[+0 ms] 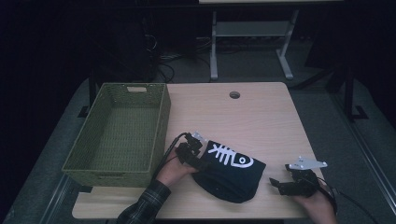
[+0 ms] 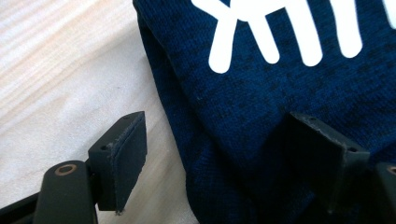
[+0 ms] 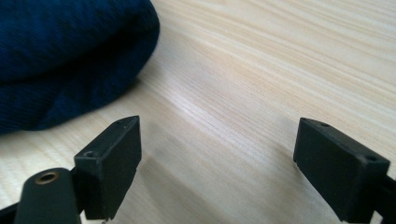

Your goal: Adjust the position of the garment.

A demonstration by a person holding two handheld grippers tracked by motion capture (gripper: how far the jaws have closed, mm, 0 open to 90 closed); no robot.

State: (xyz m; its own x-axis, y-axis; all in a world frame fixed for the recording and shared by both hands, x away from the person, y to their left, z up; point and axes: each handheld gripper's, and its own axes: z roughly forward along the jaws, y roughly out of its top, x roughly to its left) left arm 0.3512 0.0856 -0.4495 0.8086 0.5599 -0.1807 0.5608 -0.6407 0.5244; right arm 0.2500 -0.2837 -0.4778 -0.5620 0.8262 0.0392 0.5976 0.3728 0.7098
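A folded dark navy garment [image 1: 229,176] with a white fishbone print lies at the front middle of the wooden table [image 1: 254,119]. My left gripper [image 1: 198,162] is at the garment's left edge, open. In the left gripper view its jaws straddle the folded edge of the garment [image 2: 280,84]: one jaw over bare wood, the other over the cloth. My right gripper [image 1: 276,184] stands open just right of the garment, near the table's front edge. In the right gripper view its jaws hold nothing above bare wood, and the garment [image 3: 60,56] bulges at the upper left.
A green woven basket [image 1: 107,177] with nothing in it stands on the left side of the table, close to my left hand. A round cable hole [image 1: 234,94] sits near the table's far edge. Bare wood spreads behind and right of the garment.
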